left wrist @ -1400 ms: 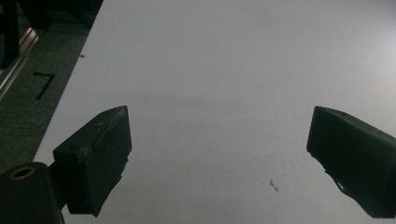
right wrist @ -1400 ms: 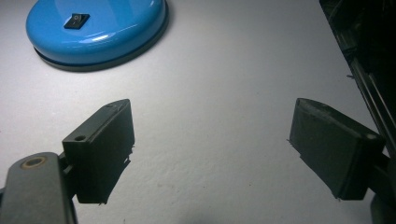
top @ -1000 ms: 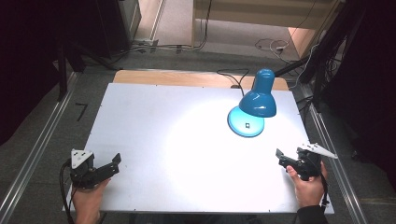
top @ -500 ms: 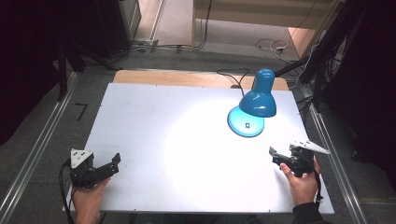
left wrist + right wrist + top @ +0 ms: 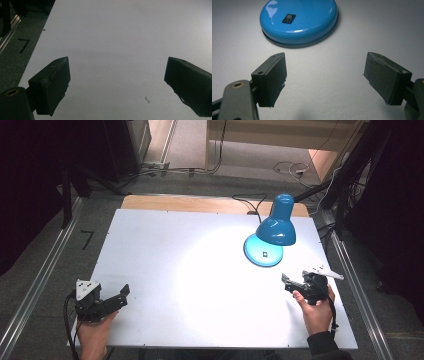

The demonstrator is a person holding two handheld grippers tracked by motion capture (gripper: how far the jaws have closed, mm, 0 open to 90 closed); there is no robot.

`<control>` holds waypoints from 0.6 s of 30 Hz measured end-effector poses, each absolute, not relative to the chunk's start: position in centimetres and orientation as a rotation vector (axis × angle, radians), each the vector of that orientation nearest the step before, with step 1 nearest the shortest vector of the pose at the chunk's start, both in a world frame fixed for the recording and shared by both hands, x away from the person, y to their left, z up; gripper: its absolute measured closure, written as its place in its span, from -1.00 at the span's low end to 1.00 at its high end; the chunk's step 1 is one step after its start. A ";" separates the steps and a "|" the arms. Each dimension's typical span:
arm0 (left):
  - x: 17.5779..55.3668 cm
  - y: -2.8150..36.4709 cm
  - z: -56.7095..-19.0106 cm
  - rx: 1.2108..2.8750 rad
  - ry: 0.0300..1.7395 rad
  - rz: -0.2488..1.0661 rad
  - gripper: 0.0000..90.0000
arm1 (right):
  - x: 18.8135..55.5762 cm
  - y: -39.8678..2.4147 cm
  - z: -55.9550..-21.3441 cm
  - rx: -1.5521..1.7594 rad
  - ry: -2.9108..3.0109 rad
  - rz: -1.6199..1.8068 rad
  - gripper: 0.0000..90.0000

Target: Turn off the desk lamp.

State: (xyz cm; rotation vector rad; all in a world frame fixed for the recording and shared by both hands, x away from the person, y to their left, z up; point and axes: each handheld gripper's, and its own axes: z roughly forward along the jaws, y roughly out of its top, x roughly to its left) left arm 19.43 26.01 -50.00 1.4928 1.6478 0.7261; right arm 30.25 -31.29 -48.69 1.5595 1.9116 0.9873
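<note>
Hovering low at the near edge of the white desk (image 5: 200,270), both claws gape wide with nothing in them: left claw (image 5: 121,295) near its left corner, right claw (image 5: 286,282) on the right. Just beyond the right one sits the blue lamp (image 5: 276,227), rocker switch (image 5: 288,18) on its round base.

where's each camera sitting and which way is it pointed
High view: above the person's side, looking forward and down on the white table; both hands, the left claw and right claw show.
Left gripper view: rides the left claw, facing bare tabletop; jaws wide apart.
Right gripper view: rides the right claw, facing the blue lamp base and its switch; jaws apart.
Shared: high and right gripper views both show the lamp base.
</note>
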 end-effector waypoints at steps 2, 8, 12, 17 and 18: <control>19.4 26.0 -50.0 1.494 1.648 0.725 -0.84 | 30.4 -31.0 -48.6 1.553 1.914 0.991 -0.61; 19.4 26.0 -50.0 1.497 1.645 0.723 -0.84 | 31.0 -30.4 -48.4 1.545 1.916 0.996 -0.56; 19.3 26.1 -49.9 1.489 1.647 0.723 -0.84 | 31.3 -30.2 -48.4 1.546 1.919 1.009 -0.52; 19.3 26.1 -49.9 1.488 1.646 0.720 -0.84 | 31.8 -29.8 -48.3 1.535 1.913 1.005 -0.44; 19.3 26.1 -49.9 1.487 1.646 0.721 -0.84 | 31.9 -29.6 -48.3 1.536 1.910 1.002 -0.42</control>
